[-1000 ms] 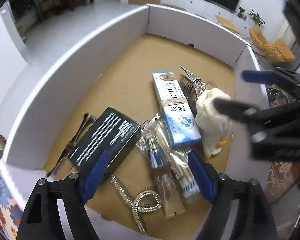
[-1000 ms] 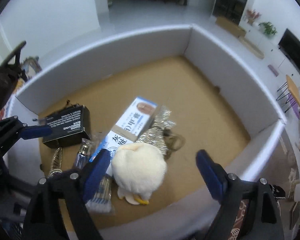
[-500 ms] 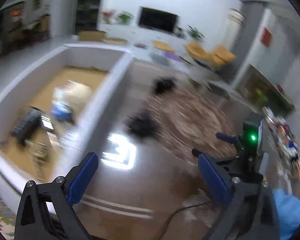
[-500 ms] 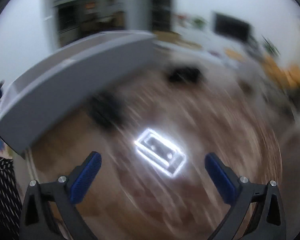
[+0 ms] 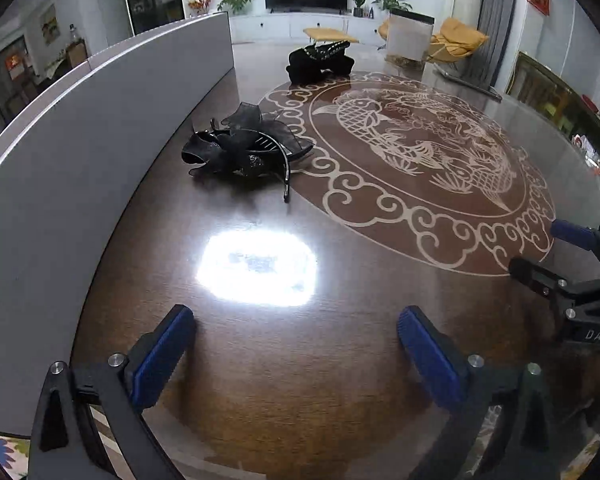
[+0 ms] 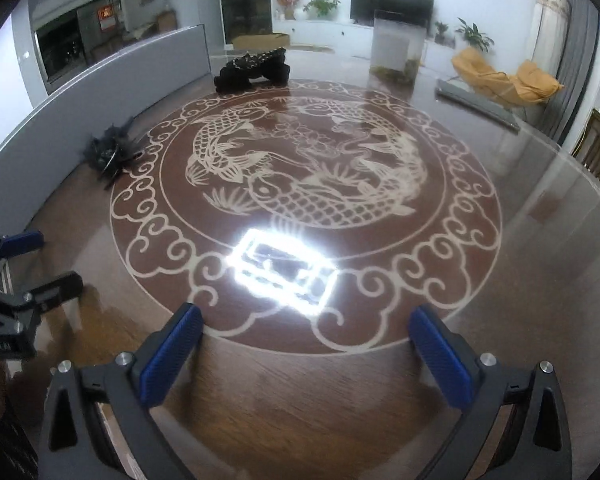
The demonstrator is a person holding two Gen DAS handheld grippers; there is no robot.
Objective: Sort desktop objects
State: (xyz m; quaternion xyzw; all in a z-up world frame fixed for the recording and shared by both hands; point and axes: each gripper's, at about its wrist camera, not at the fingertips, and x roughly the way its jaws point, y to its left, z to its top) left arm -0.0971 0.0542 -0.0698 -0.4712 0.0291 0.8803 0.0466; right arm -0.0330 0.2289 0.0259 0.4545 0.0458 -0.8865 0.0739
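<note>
I am holding both grippers empty over the table (image 5: 340,360), the left gripper (image 5: 296,344) and right gripper (image 6: 312,348) each with jaws spread wide. The black bow headband (image 5: 242,150) is lying just beside the white box wall (image 5: 80,152), so I judge I am between picks, lining up on it next; that calls for moving the left gripper forward and closing on the band. The box's inside is hidden behind the wall, and the farther black ornament (image 5: 320,60) is hard to identify.
</note>
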